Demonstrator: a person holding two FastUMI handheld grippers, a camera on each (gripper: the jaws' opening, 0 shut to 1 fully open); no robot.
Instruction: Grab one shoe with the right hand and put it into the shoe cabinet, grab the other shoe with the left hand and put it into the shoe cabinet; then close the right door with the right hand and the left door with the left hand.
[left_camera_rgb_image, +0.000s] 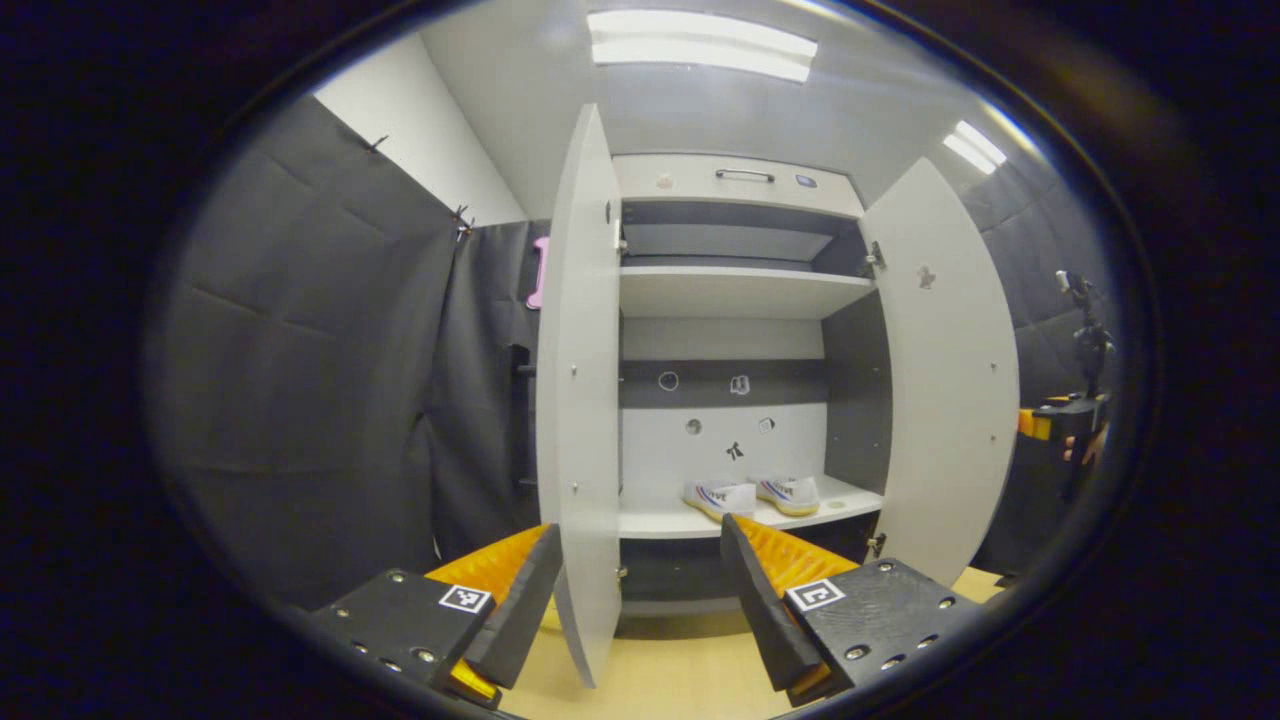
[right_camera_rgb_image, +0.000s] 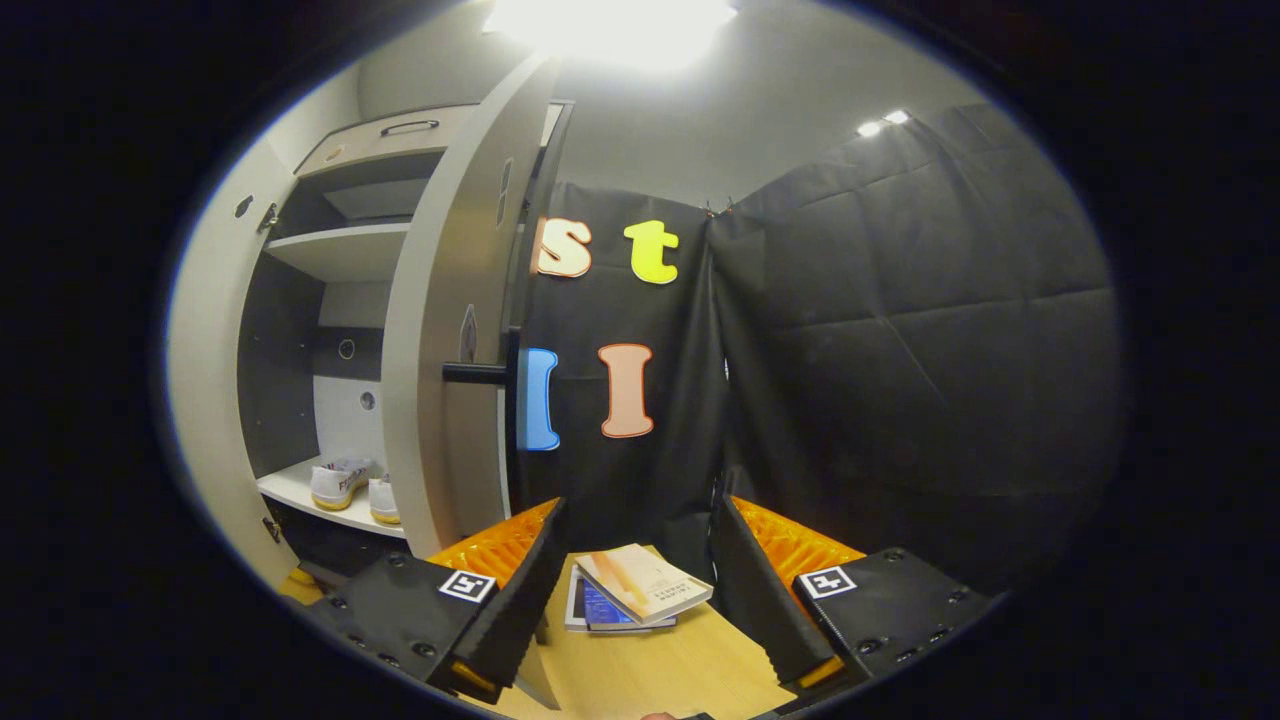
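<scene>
Nearest in the left gripper view, the left claw (left_camera_rgb_image: 635, 600) is spread wide with nothing held; the lower edge of the left door (left_camera_rgb_image: 578, 400) stands between its fingers, closer to the left one, and I cannot tell whether it touches either. That door is swung out edge-on, running from 6 to 12 o'clock. Beyond it the cabinet (left_camera_rgb_image: 735, 180) stands open, and the right door (left_camera_rgb_image: 950, 380) is swung out at 3 o'clock. Both shoes (left_camera_rgb_image: 752, 496) sit side by side on the lower shelf (left_camera_rgb_image: 700, 520), just above the claw's right fingertip at about 1 o'clock and well behind it. Farther off at 3 o'clock a hand (left_camera_rgb_image: 1085, 445) holds the other gripper.

In the right gripper view, the right claw (right_camera_rgb_image: 635, 590) is also wide open and empty, over a wooden floor with books (right_camera_rgb_image: 640, 590) lying between its fingers, farther off. The right door (right_camera_rgb_image: 450, 340) rises at 11 o'clock, its handle (right_camera_rgb_image: 475, 373) sticking out. The shoes (right_camera_rgb_image: 350, 485) lie at 9 o'clock on the shelf (right_camera_rgb_image: 300, 495), well apart from the claw.
</scene>
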